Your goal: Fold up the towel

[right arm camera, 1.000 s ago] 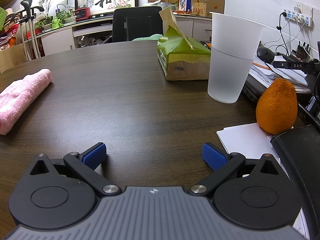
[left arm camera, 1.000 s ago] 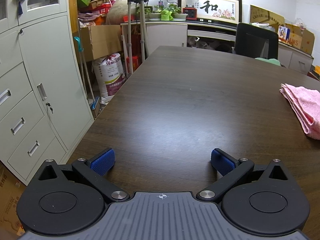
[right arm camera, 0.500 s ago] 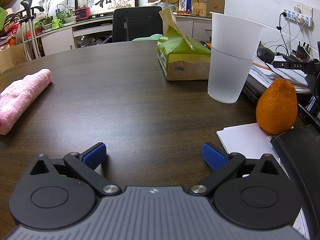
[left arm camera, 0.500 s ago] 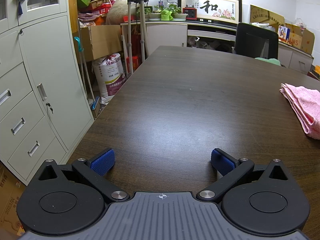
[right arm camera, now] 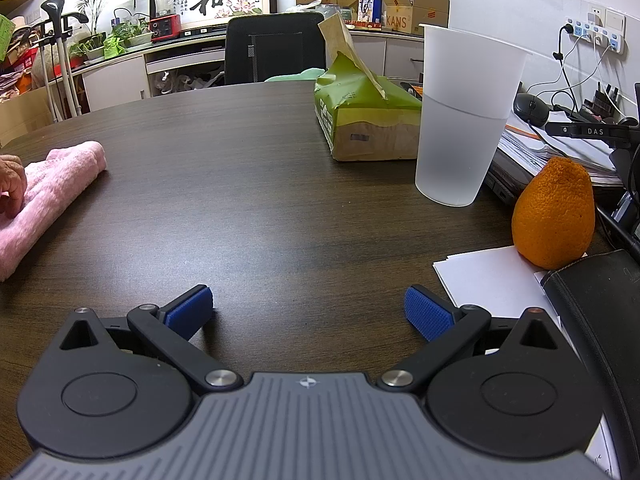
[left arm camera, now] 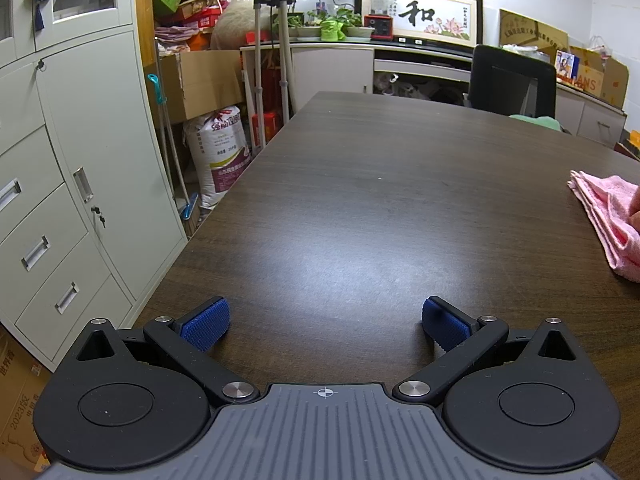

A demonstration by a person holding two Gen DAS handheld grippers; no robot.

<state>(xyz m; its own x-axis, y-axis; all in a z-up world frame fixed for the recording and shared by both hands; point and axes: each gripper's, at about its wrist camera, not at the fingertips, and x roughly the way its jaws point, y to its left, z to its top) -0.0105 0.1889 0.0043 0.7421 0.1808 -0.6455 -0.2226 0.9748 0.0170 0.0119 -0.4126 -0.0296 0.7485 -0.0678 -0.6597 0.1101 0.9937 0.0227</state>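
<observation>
A pink towel (left arm camera: 608, 216) lies folded on the dark wooden table (left arm camera: 360, 200), at the right edge of the left wrist view and at the left edge of the right wrist view (right arm camera: 52, 192). A bare hand (right arm camera: 10, 184) rests on the towel. My left gripper (left arm camera: 325, 324) is open and empty, low over the table near its left front edge, well left of the towel. My right gripper (right arm camera: 308, 312) is open and empty, low over the table, right of the towel.
A frosted plastic cup (right arm camera: 464, 116), a green paper packet (right arm camera: 368, 116), an orange fruit (right arm camera: 554, 216), white paper (right arm camera: 496, 280) and a black case (right arm camera: 600, 312) crowd the table's right side. A black chair (right arm camera: 276, 52) stands at the far end. Grey cabinets (left arm camera: 72, 184) stand left of the table.
A bare hand has come into view and now rests on the pink towel. Both grippers have stayed still and open.
</observation>
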